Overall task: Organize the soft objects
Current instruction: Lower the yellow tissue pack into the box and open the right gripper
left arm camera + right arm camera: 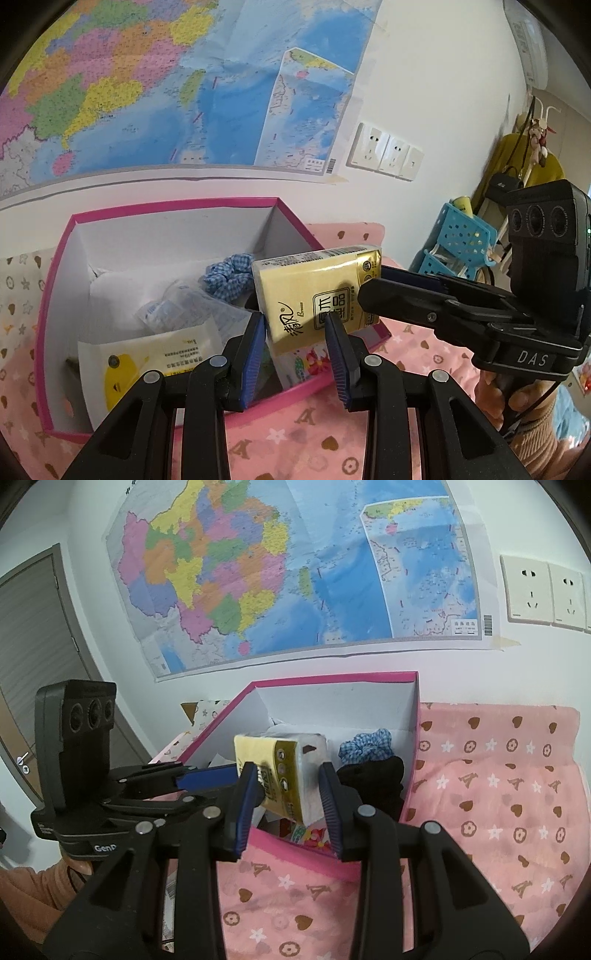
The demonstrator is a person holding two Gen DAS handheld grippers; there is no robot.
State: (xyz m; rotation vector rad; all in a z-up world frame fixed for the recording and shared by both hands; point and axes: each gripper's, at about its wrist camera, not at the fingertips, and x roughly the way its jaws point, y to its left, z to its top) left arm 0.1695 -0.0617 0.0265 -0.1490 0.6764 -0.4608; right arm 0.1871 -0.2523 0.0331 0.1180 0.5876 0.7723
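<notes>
A yellow tissue pack [317,291] hangs over the near right corner of a pink box [173,207] with white inner walls. My right gripper [288,805] is shut on the tissue pack [284,775]; its fingers [406,295] reach it from the right in the left wrist view. My left gripper [297,360] is open, its blue pads [255,362] just below the pack, not gripping it. Inside the box lie a blue checked scrunchie [229,277], a clear plastic packet [177,310], a white and yellow wipes pack [147,362] and a black cloth [373,786].
The box [332,677] stands on a pink patterned blanket [498,794] against a white wall with a large map [280,565] and sockets [543,594]. Blue plastic baskets [458,240] stand at the right. A door [33,664] is at the left.
</notes>
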